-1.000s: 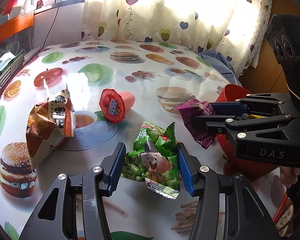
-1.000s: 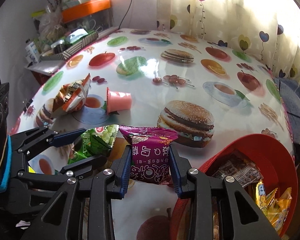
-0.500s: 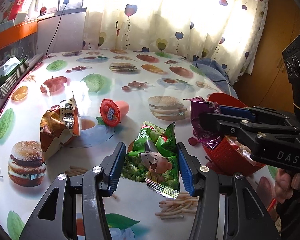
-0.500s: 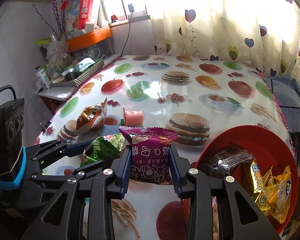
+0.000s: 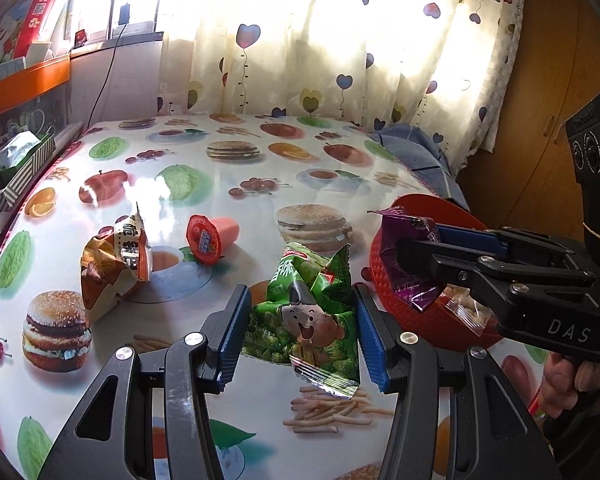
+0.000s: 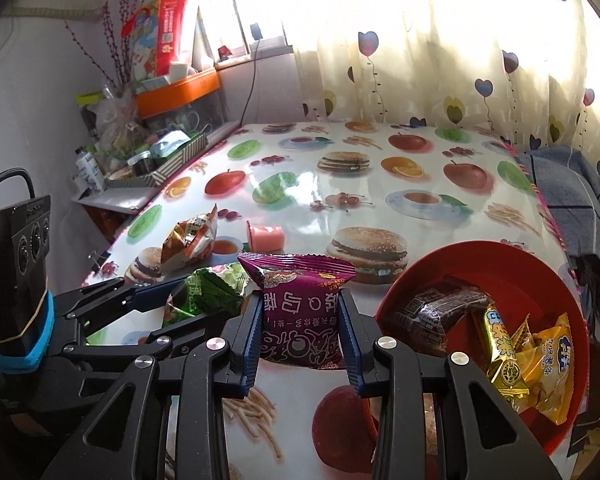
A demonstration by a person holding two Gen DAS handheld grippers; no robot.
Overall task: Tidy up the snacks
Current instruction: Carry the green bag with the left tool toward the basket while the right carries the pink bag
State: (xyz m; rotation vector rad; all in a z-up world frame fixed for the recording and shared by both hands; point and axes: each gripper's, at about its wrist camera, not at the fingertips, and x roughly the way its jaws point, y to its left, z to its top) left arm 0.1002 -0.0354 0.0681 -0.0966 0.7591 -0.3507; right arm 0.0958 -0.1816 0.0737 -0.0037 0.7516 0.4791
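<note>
At lower centre of the left wrist view, we see the left gripper (image 5: 302, 332) clamped on a green snack packet (image 5: 306, 316), held clear of the table (image 5: 228, 184). At lower centre of the right wrist view, the right gripper (image 6: 300, 336) pinches a purple snack packet (image 6: 302, 312), with the red bowl (image 6: 512, 264) of wrapped snacks at lower right. An orange-brown packet (image 5: 114, 264) and a pink jelly cup (image 5: 212, 236) lie left of centre in the left view. We judge three risks: both pouches are slick and pillowy, so a squeezed pouch may slip out short of the bowl; the two grippers sit close and could collide at the rim; a knock could shove the bowl, which appears near the table edge.
</note>
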